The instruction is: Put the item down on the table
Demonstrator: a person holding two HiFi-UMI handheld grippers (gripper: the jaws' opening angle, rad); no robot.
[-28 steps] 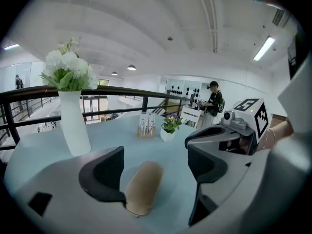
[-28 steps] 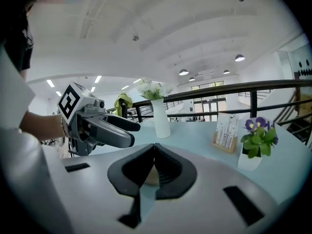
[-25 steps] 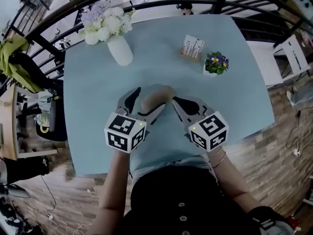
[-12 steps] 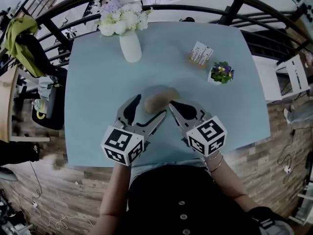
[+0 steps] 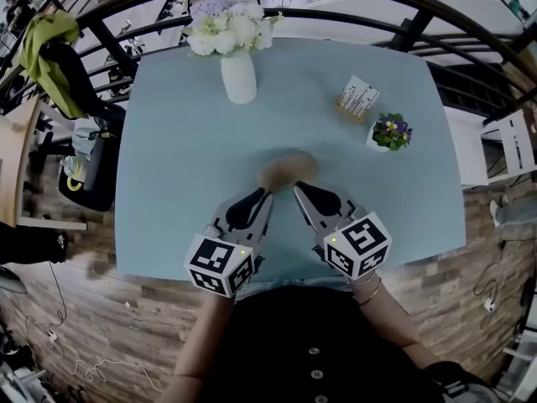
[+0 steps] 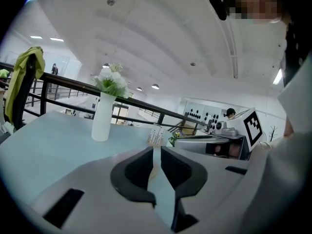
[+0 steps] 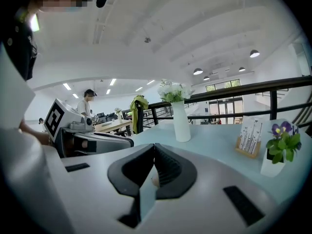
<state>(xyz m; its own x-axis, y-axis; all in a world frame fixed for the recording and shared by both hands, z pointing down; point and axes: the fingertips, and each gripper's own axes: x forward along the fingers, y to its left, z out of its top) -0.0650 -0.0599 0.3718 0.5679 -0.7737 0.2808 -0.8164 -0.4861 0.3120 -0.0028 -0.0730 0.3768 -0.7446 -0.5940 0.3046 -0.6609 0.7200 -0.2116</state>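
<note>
A brown, rounded item (image 5: 287, 172) lies on the light blue table (image 5: 180, 170), just beyond both grippers and touched by neither. My left gripper (image 5: 266, 194) points at its near left side; its jaws are closing, almost together, with nothing between them. In the left gripper view, the left gripper (image 6: 156, 151) shows only a thin slit, with table behind it. My right gripper (image 5: 298, 190) is shut and empty at the item's near right side. In the right gripper view, the right gripper (image 7: 154, 148) has its tips meeting, and a sliver of the item (image 7: 155, 181) shows below them.
A white vase of flowers (image 5: 238, 74) stands at the table's far edge. A card holder (image 5: 357, 99) and a small pot of purple flowers (image 5: 389, 133) stand at the far right. A black railing (image 5: 403, 32) curves behind the table. The person's body is at the near edge.
The left gripper's jaws, wide apart around the item's left end before, have drawn back and come almost together. The item stays on the table. The right gripper has hardly moved.
</note>
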